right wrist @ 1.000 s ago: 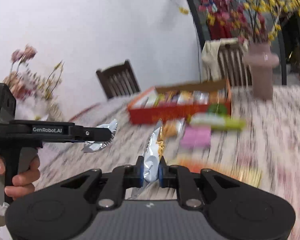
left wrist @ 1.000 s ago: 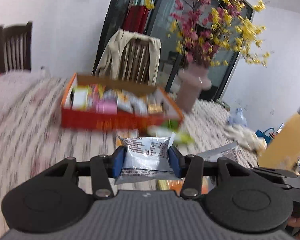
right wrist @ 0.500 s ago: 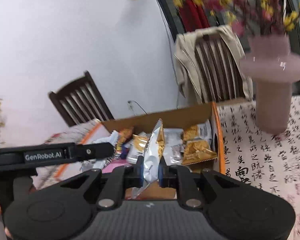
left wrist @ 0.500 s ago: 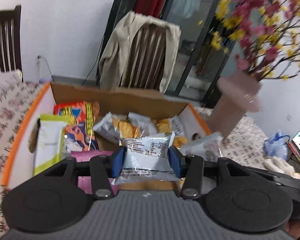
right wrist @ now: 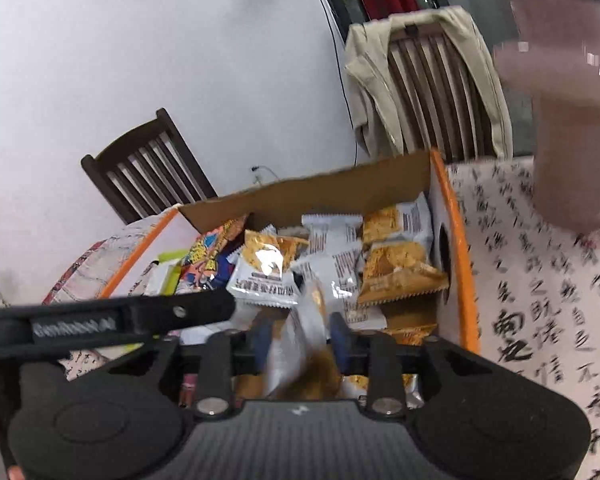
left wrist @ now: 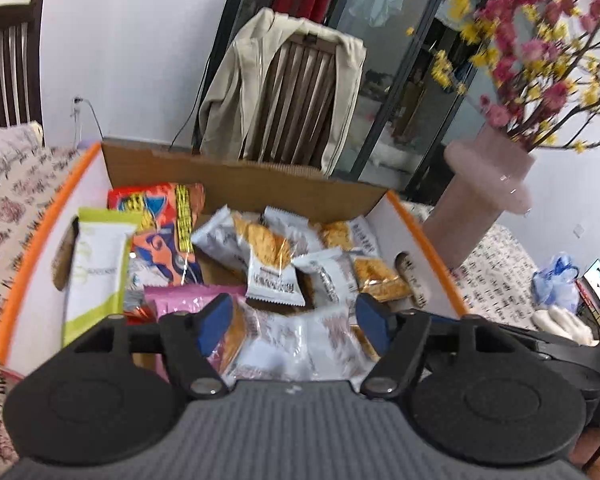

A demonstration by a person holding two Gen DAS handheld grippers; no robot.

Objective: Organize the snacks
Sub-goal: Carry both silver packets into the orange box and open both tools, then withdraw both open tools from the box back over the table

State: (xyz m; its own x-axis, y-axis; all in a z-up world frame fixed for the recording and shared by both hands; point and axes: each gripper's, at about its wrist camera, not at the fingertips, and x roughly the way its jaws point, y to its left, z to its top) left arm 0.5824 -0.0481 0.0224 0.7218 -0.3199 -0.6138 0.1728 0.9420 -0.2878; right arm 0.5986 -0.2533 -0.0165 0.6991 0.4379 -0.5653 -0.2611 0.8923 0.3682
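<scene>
On the side of your left gripper's arm (right wrist: 112,322), in the right wrist view, a white label seems to spell "GenRobot.AI", though blur smears it. The tablecloth (right wrist: 540,320) carries large black Chinese characters, too smeared for you to read. Print on the silver snack packets (left wrist: 274,280) in the box is too small to make out.

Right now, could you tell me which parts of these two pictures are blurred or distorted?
Left wrist view: the white foil snack packet between the open left tool is smeared; pink and yellow blossoms are soft. Right wrist view: the silver packet in the right tool and pink ceramic vase are motion-blurred; fisheye bends edges.
</scene>
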